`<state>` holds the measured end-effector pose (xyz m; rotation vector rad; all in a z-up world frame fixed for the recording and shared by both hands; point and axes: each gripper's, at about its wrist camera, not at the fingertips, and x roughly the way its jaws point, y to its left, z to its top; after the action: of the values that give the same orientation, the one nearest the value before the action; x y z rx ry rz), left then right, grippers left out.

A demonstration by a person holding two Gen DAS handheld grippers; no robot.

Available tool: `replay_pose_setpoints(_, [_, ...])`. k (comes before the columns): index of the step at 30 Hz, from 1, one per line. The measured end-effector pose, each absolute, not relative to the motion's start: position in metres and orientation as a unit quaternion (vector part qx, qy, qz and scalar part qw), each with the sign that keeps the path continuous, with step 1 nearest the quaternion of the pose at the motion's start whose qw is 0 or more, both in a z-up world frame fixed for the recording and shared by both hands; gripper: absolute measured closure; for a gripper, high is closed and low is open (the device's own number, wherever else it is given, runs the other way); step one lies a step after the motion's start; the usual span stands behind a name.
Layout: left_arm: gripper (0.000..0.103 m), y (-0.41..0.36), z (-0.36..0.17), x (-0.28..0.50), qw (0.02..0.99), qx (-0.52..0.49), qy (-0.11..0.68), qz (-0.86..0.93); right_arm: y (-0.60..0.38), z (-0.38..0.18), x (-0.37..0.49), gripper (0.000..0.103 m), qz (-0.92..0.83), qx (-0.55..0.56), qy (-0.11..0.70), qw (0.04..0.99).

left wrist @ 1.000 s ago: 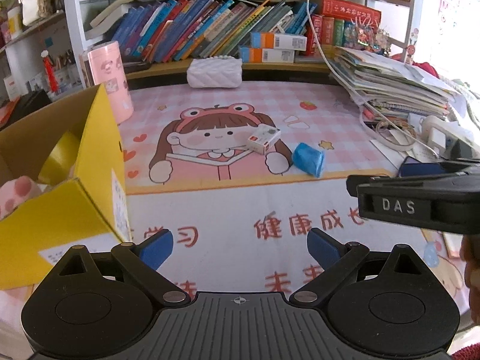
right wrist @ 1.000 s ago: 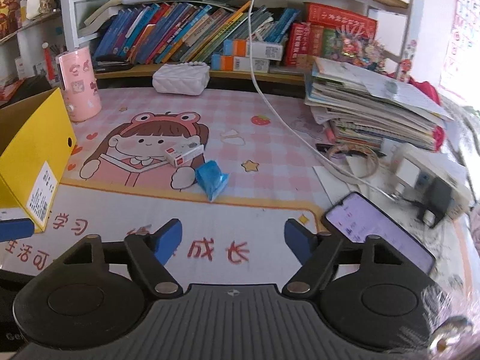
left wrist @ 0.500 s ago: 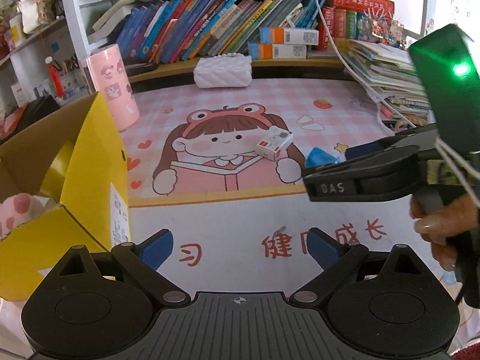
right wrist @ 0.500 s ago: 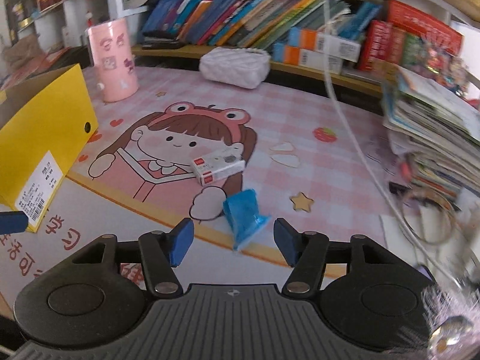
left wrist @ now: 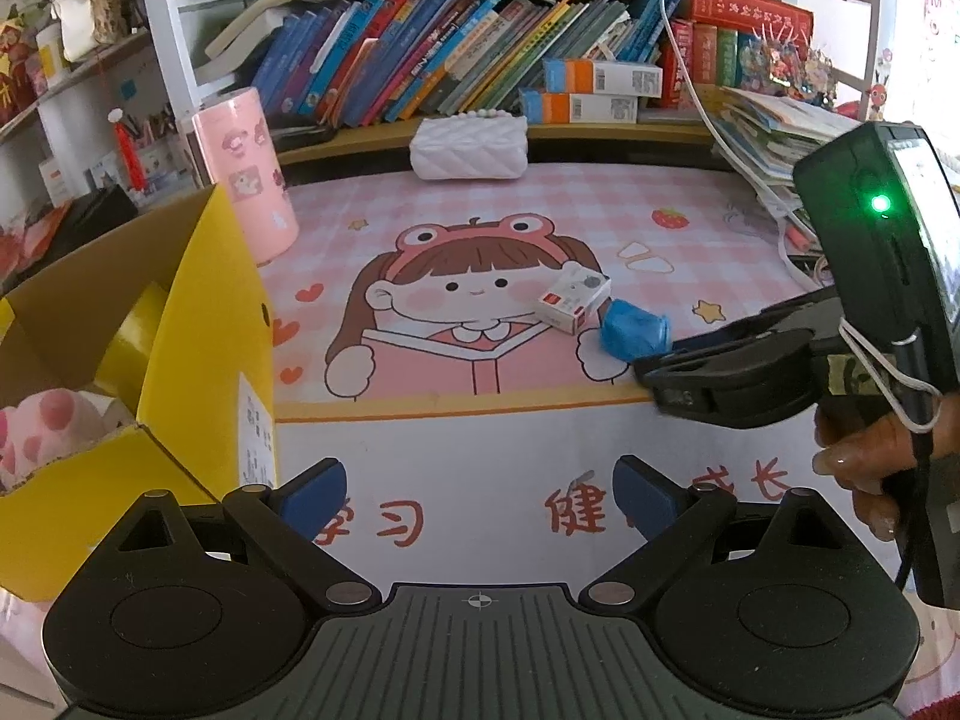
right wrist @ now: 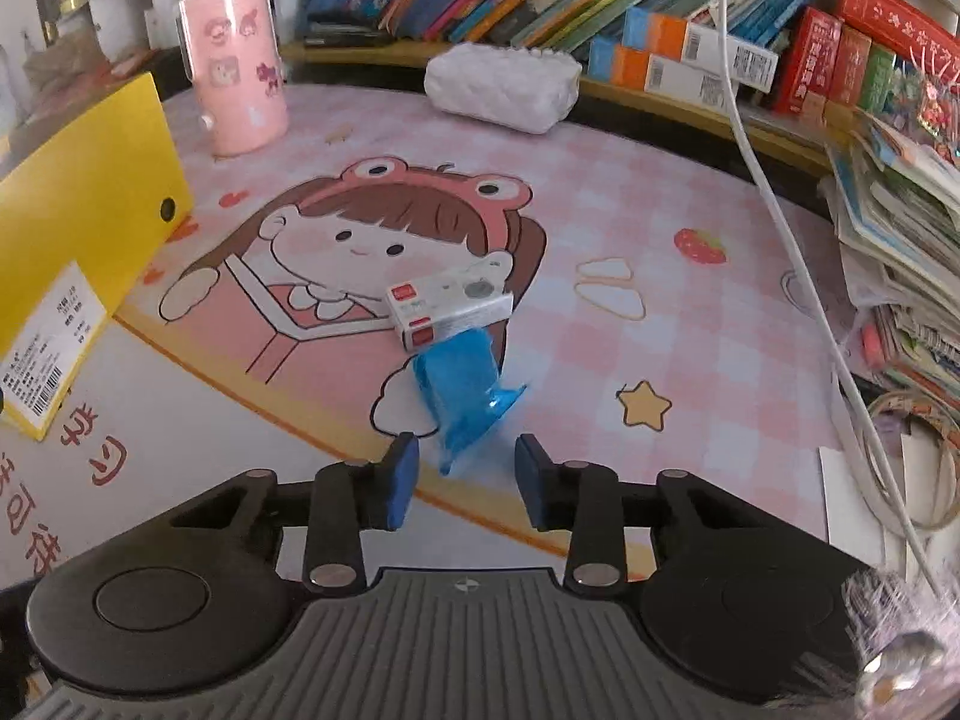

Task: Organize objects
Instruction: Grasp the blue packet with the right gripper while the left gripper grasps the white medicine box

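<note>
I am holding my right gripper (right wrist: 465,471) low over the cartoon desk mat (right wrist: 690,324), its blue pads spread apart with the near tip of the blue packet (right wrist: 462,399) lying between them, not pinched. The packet is lying on the mat, its far end touching the small white box (right wrist: 447,306). My left gripper (left wrist: 480,495) is hanging wide open and empty over the mat's white part, just beside the yellow cardboard box (left wrist: 198,324).
</note>
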<state>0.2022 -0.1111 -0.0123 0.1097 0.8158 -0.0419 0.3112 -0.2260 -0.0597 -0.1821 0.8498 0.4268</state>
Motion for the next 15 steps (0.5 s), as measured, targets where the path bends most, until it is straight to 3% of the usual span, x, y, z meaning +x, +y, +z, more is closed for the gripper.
replay_pose_setpoints(1, [0.006, -0.111, -0.012, 0.203, 0.916, 0.054, 0.396, -0.021, -0.227, -0.06, 0.311, 0.09, 0.207, -0.086, 0.408, 0.885])
replay_pose_setpoints(3, [0.006, -0.111, -0.012, 0.205, 0.917, 0.055, 0.394, -0.023, -0.23, -0.059, 0.311, 0.093, 0.201, -0.079, 0.411, 0.886])
replay_pose_setpoints(10, [0.007, -0.112, -0.014, 0.223, 0.921, 0.041, 0.387, -0.025, -0.257, -0.035, 0.293, 0.095, 0.175, -0.04, 0.384, 0.906])
replay_pose_setpoints(15, [0.02, -0.114, -0.018, 0.247, 0.922, 0.027, 0.386, -0.025, -0.28, -0.023, 0.279, 0.097, 0.149, -0.015, 0.375, 0.915])
